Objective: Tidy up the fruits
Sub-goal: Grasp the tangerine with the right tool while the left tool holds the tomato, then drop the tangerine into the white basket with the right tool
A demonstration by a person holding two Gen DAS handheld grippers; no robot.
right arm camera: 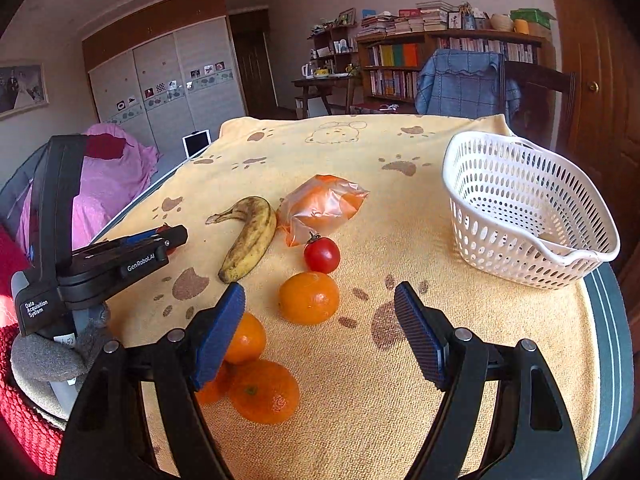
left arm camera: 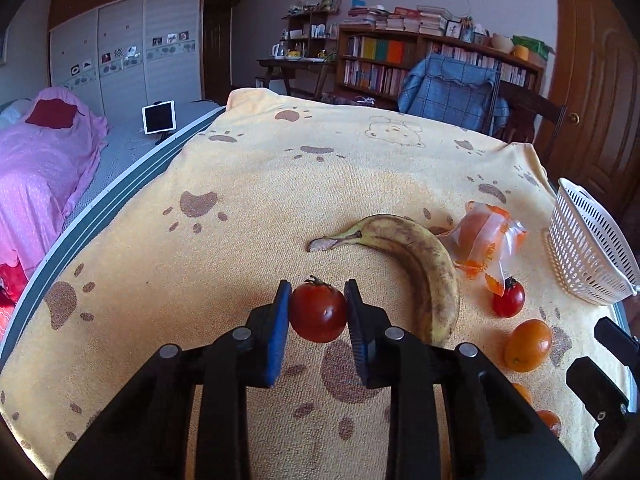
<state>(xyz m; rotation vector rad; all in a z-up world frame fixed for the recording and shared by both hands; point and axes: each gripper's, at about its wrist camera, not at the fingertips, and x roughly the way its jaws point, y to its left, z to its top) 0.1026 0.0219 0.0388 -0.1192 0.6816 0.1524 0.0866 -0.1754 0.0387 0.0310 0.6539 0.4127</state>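
Farthest left, the left gripper [left arm camera: 318, 312] has its two blue pads pressed against either side of a round red tomato with a green stem [left arm camera: 319, 312], which sits just off the yellow paw-print towel [left arm camera: 240, 200] covering the table. Immediately right of that gripper lies a curved, brown-spotted yellow banana [left arm camera: 420, 268], stem pointing left. Beyond the banana's far end sits a clear plastic bag printed in orange [left arm camera: 484, 240] with orange fruit inside. Near that bag, a smaller red cherry tomato [left arm camera: 508, 298] rests beside a loose round orange [left arm camera: 527, 345].

The right gripper [right arm camera: 320, 312] hangs over the towel with its blue pads spread wide, holding nothing. The same loose orange [right arm camera: 309, 298] lies just ahead between the fingers, and two more oranges [right arm camera: 264, 396] cluster under its left finger. Ahead and to the right of this gripper stands a white perforated plastic basket [right arm camera: 520, 208], near the table's edge; no fruit is visible in it.
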